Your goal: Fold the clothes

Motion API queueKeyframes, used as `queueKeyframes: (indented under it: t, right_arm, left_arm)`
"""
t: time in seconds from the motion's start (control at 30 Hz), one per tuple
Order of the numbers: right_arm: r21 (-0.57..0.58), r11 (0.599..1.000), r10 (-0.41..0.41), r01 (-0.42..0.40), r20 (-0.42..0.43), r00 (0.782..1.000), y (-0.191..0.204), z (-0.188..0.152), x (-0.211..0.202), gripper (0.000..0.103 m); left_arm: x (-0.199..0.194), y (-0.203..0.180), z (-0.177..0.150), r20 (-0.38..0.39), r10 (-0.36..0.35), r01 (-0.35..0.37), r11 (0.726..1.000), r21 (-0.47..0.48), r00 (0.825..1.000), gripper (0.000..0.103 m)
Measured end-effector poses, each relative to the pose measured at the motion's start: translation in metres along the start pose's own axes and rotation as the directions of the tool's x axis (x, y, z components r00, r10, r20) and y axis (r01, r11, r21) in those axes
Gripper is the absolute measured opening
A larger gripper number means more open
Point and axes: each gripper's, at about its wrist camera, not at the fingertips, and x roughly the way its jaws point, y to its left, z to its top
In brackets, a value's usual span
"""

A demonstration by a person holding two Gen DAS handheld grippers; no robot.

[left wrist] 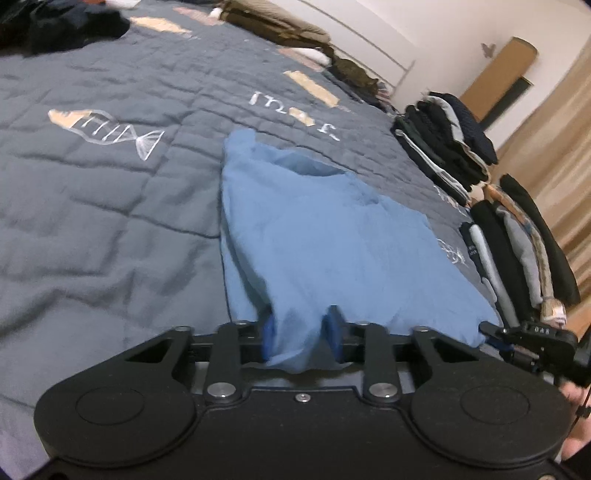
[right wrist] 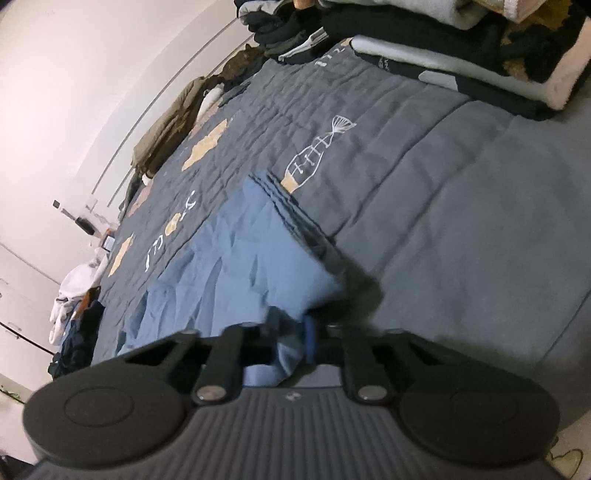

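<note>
A big gray quilt [left wrist: 110, 206] with stitched fish-bone drawings covers the bed. It looks soft and puffy. A light blue garment [left wrist: 314, 236] lies on it in the middle, thin and wrinkly; its exact kind is hard to tell.

The left wrist view shows two stacks of folded clothes [left wrist: 450, 147] at 2 o'clock, mostly black and gray, and a dark heap [left wrist: 74, 26] at 11 o'clock. The right wrist view shows the stacks only at 12 o'clock, cut off by the top edge, and a white bundle [right wrist: 74, 291] at 9 o'clock that the other view misses.

The left gripper [left wrist: 301, 332] pinches a bunched fold of the blue cloth between its blue pads. The right gripper [right wrist: 291, 332] is blurry, but it is closed on the cloth's near edge. Its left pad is hidden by the fabric.
</note>
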Motion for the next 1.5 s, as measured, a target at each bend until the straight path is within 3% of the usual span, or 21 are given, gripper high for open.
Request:
queueKeyframes:
  t: [0.23,0.4,0.53,0.6,0.73,0.87,0.97,1.0,1.17,1.27,1.5]
  right_arm:
    - [0.021,0.998,0.053,-0.054,0.065,0.996,-0.002,0.007,-0.024,0.003]
    - [-0.022,0.999,0.035,-0.035,0.019,0.999,-0.003,0.008,-0.03,0.003]
    - [-0.079,0.995,-0.07,0.065,-0.052,0.996,-0.007,0.003,-0.017,0.005]
    - [-0.072,0.993,-0.101,0.097,-0.058,0.993,-0.009,0.001,-0.016,0.007]
    - [-0.099,0.983,-0.158,0.153,-0.046,0.986,-0.003,0.008,-0.025,0.015]
    - [-0.149,0.98,-0.123,0.13,0.055,0.991,0.007,0.014,-0.043,0.018]
    - [-0.166,0.983,-0.061,0.076,0.091,0.994,0.015,0.014,-0.046,0.022]
    - [-0.17,0.984,-0.035,0.051,0.096,0.995,0.017,0.013,-0.045,0.024]
    - [-0.165,0.985,0.049,-0.052,-0.023,0.999,0.029,0.001,-0.027,0.038]
    - [-0.141,0.987,0.069,-0.078,-0.067,0.995,0.035,-0.012,-0.018,0.04]
    - [-0.115,0.988,0.084,-0.099,-0.13,0.988,0.046,-0.032,-0.012,0.041]
  left_arm:
    - [-0.018,-0.001,0.006,0.015,-0.061,0.061,0.998,0.017,0.998,0.009]
    - [-0.012,0.001,0.004,-0.061,-0.013,0.015,1.0,0.025,0.998,0.009]
    - [-0.003,0.006,0.0,-0.108,0.06,-0.059,0.998,0.014,0.992,0.016]
    - [-0.005,0.005,0.001,-0.094,0.091,-0.09,0.996,0.017,0.991,0.032]
    - [-0.022,0.013,0.011,0.011,0.169,-0.169,0.986,-0.009,0.985,0.037]
    - [-0.036,0.021,0.019,0.08,0.119,-0.112,0.99,-0.088,0.99,0.038]
    - [-0.036,0.013,0.018,0.084,0.056,-0.05,0.996,-0.078,0.995,0.059]
    - [-0.034,0.009,0.015,0.077,0.045,-0.04,0.997,-0.073,0.996,0.059]
    - [-0.031,0.002,-0.004,0.052,0.014,-0.008,0.992,-0.123,0.999,0.06]
    - [-0.036,0.007,-0.019,0.052,-0.004,0.015,0.98,-0.2,0.999,0.066]
    - [-0.039,0.019,-0.053,0.088,-0.038,0.071,0.914,-0.4,0.995,0.077]
